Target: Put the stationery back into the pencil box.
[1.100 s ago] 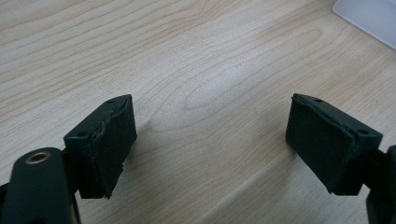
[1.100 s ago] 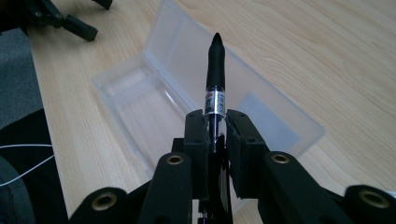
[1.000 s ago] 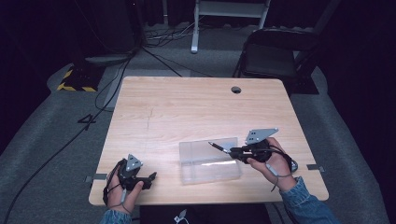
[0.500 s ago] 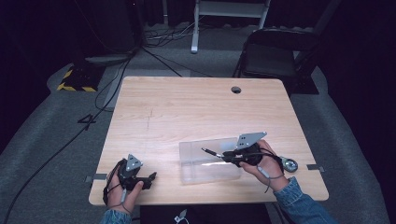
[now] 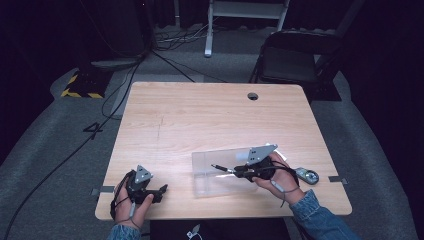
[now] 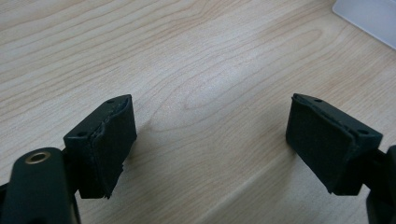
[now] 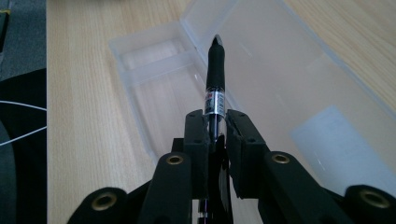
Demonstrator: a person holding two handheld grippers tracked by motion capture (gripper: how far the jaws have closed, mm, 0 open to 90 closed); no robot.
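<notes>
My right gripper (image 7: pixel 215 135) is clamped on a black pen (image 7: pixel 215 77), whose tip points to twelve o'clock over the open clear case (image 7: pixel 299 93). From above, my left gripper (image 5: pixel 159 191) rests at seven o'clock, jaws apart on nothing.

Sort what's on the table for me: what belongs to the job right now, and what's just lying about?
In the job:
- pen, clamped in the right tongs
- clear plastic case, open on the table beneath the pen

Lying about:
- small round object by the right hand, too small to identify
- left tongs, open on nothing, resting over bare table
- folding chair behind the table
</notes>
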